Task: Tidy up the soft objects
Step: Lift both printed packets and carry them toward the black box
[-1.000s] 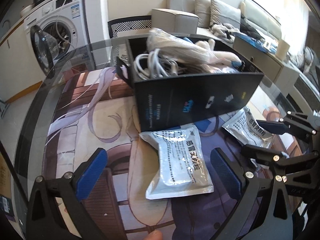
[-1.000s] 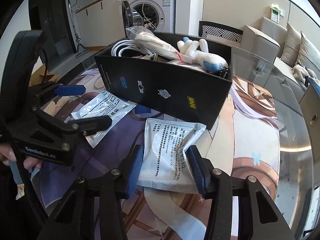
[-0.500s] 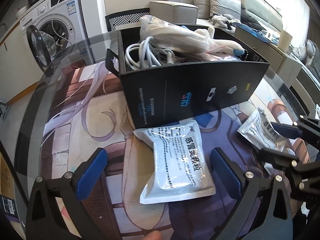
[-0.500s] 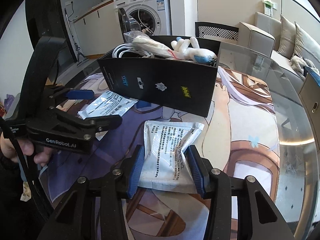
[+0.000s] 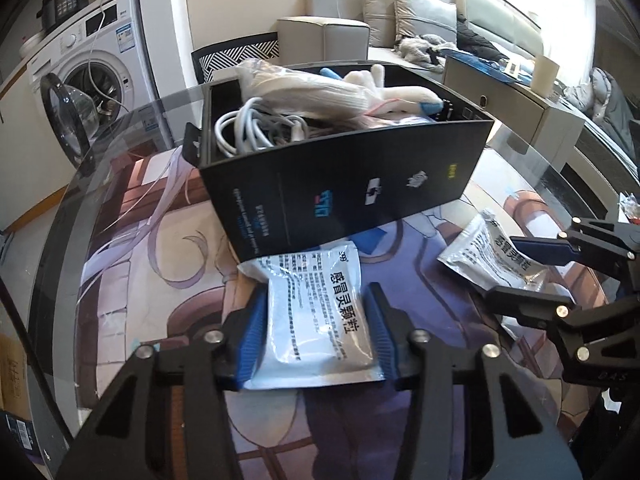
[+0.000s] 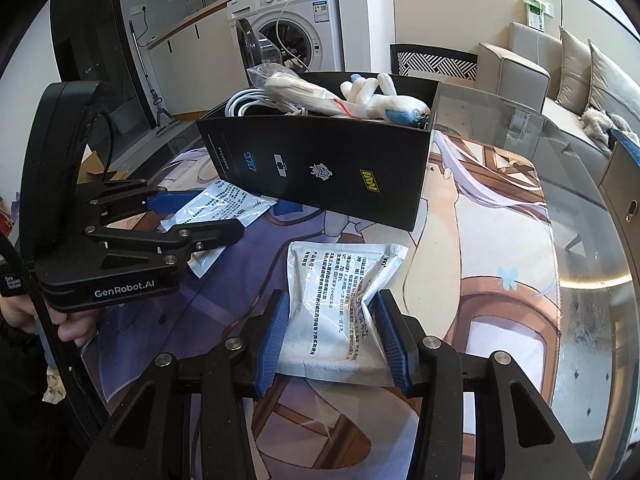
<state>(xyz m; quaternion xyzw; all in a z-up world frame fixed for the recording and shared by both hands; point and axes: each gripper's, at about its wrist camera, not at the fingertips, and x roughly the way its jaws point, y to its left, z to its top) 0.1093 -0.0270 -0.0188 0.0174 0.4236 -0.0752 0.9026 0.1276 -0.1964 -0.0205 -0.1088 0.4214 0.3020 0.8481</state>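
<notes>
My left gripper [image 5: 316, 334] has just closed from wide open, now pinching the white printed foil sachet [image 5: 314, 312] at lower centre.

The left gripper [image 5: 316, 334] points steeply down, its jaws just closed in until the blue pads [image 5: 251, 334] press. The right gripper [image 6: 334, 338] tilts down likewise, jaws clamped. A hand [image 6: 24, 314] grips the left handle.

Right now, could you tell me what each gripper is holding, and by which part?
The left gripper, whose fingers have just closed in, clamps one white sachet across its side edges. The right gripper pinches another white sachet likewise, crumpling it.
</notes>
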